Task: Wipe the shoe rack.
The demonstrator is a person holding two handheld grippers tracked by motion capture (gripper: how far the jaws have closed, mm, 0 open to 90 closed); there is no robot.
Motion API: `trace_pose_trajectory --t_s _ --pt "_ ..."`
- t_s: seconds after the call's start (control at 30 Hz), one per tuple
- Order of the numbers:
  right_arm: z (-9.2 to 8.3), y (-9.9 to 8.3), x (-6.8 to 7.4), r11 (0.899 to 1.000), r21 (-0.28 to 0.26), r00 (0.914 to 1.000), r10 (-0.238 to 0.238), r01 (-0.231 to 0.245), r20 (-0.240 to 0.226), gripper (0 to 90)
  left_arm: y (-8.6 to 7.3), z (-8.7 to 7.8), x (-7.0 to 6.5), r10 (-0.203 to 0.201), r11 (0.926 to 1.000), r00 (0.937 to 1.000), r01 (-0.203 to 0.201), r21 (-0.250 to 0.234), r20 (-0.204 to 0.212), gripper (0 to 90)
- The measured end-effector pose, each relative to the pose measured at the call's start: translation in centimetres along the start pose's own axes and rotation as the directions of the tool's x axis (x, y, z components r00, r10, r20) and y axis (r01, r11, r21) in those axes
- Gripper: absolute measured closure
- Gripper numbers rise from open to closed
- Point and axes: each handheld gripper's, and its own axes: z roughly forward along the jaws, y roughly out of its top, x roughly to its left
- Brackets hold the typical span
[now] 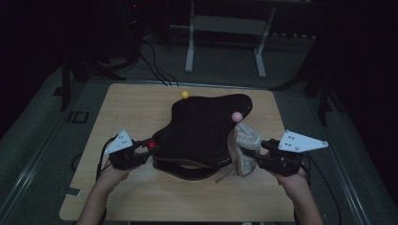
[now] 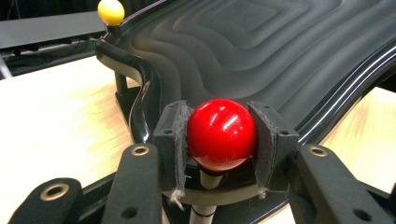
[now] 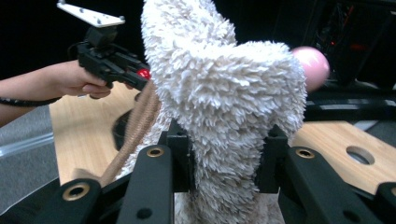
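Item: black ribbed rack (image 1: 206, 129) with three ball-topped posts, standing mid-table on the wooden table (image 1: 136, 108); with it, a fluffy cream slipper (image 1: 246, 140) with a tan sole, held at the rack's right edge. The left gripper (image 1: 143, 151) was clamped on the red ball (image 2: 221, 134), its pads pressed to both sides of the ball as seen in the left gripper view, where the ball's thin white stem ran down between the jaws. The right gripper (image 1: 256, 157) was closed on the slipper (image 3: 224, 116); its pile bulged over both jaws in the right gripper view. Governing relation: the pink ball (image 1: 237, 116) stood just beyond and above the slipper, away from the person, at the rack's right lobe; in the right gripper view the pink ball (image 3: 310, 67) showed past the slipper's upper right. The slipper's long axis ran roughly near-to-far, on edge, with the sole turned toward the rack. The right hand was plainly the nearer to the pink post; the left was occupied across the rack, judged to be steadying it. The yellow ball (image 1: 185, 94) stood at the far edge, well apart from both grippers. Not determined: the slipper's opening, the pink post's stem, and whether the slipper touched the rack; the room behind was dark.
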Motion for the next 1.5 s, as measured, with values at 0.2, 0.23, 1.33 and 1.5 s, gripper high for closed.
trace_pose_trajectory --t_s 0.2,0.23,1.33,1.5 --pt "0.1 -0.4 -0.6 0.999 0.042 0.9974 -0.018 0.015 0.070 66.6 0.0 0.0 0.1 -0.001 1.0000 1.0000 0.001 -0.002 0.009 58.9" --pt "0.0 0.1 -0.5 0.999 0.040 0.9957 -0.039 0.036 0.084 66.5 0.0 0.0 0.1 0.001 1.0000 1.0000 -0.001 -0.001 0.008 58.9" --pt "3.7 0.4 -3.4 0.992 0.112 0.9832 -0.078 0.060 0.165 67.5 0.0 0.1 0.1 0.002 1.0000 1.0000 -0.002 0.001 0.009 58.9" --pt "4.6 -1.1 -3.8 0.988 0.154 0.9869 -0.041 0.017 0.156 67.9 0.0 0.1 0.1 0.002 1.0000 0.9999 -0.002 0.002 0.010 58.9"
